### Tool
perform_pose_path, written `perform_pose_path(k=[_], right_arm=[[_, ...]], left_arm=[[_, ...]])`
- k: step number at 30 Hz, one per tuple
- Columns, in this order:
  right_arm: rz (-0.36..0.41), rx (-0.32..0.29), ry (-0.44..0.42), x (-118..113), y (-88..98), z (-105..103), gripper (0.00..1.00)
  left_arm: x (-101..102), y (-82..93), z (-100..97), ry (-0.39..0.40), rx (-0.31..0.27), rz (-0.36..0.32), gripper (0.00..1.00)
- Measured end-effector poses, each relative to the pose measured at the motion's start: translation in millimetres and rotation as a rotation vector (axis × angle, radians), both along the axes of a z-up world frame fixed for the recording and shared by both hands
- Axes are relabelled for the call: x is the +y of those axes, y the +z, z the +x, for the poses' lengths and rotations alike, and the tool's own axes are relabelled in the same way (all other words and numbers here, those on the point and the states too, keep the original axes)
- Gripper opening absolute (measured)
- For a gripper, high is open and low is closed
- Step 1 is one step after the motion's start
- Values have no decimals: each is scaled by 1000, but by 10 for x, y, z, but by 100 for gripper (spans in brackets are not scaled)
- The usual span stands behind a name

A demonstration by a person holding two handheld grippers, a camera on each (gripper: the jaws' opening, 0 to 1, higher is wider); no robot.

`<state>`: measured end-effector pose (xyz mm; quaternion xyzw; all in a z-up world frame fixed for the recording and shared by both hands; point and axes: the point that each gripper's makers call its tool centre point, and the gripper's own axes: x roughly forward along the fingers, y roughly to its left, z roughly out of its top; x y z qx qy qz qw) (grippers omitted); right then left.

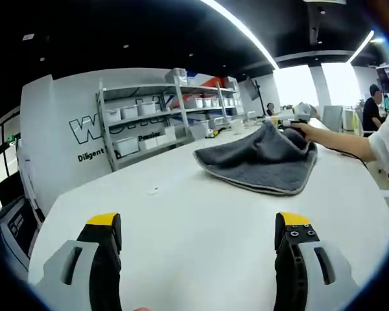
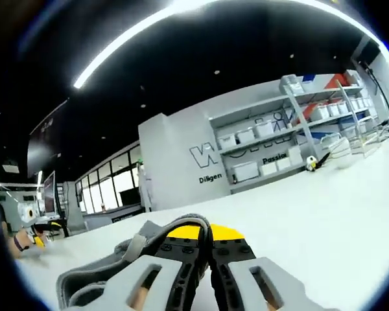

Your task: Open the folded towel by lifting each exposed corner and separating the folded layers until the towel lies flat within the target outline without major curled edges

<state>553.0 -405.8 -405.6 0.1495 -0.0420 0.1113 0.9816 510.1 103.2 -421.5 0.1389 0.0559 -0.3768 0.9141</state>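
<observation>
Grey towel (image 1: pixel 262 159) on white table (image 1: pixel 181 214), right gripper (image 2: pixel 207 249) pinching its corner (lifted), left gripper (image 1: pixel 198 236) jaws wide

Both views low over table (image 1: pixel 181 214)

We see bare bench (image 1: pixel 181 214) ahead of the left hand-held gripper (image 1: pixel 198 243); the towel (image 1: pixel 262 159) and a person's arm (image 1: pixel 340 142) block the far right side.

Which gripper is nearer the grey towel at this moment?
Right. The right gripper is shut on the towel's raised edge; the left gripper is open over bare table, short of the towel.
</observation>
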Motion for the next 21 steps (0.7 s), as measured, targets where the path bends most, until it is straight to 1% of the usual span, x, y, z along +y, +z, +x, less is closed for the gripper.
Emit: perform_pose_path(k=[3,4,6,9,13,19,21], right_arm=[[-26,53,-54,-210,-135,39,0],[-41,67,-71,-235,-171,22,0],[-55,81,-94,-281,-217,5,0],[-48,99,-129,-398,-264,-5,0],[-35,132,-166,-467,-329,-23,0],[-65,160,-180,-522,-382,-11,0],[-92,166,-185,-551,-400,2,0]], left_arm=[[-1,-2,-3,0,0,0,97],[-1,-3,-4,0,1,0,97],[-1,-5,-6,1,1,1,97],[-2,-4,-10,1,1,0,97],[-8,-11,-19,1,1,1,97],[-13,-10,-22,1,1,2,97],[-13,-6,-19,1,1,1,97]])
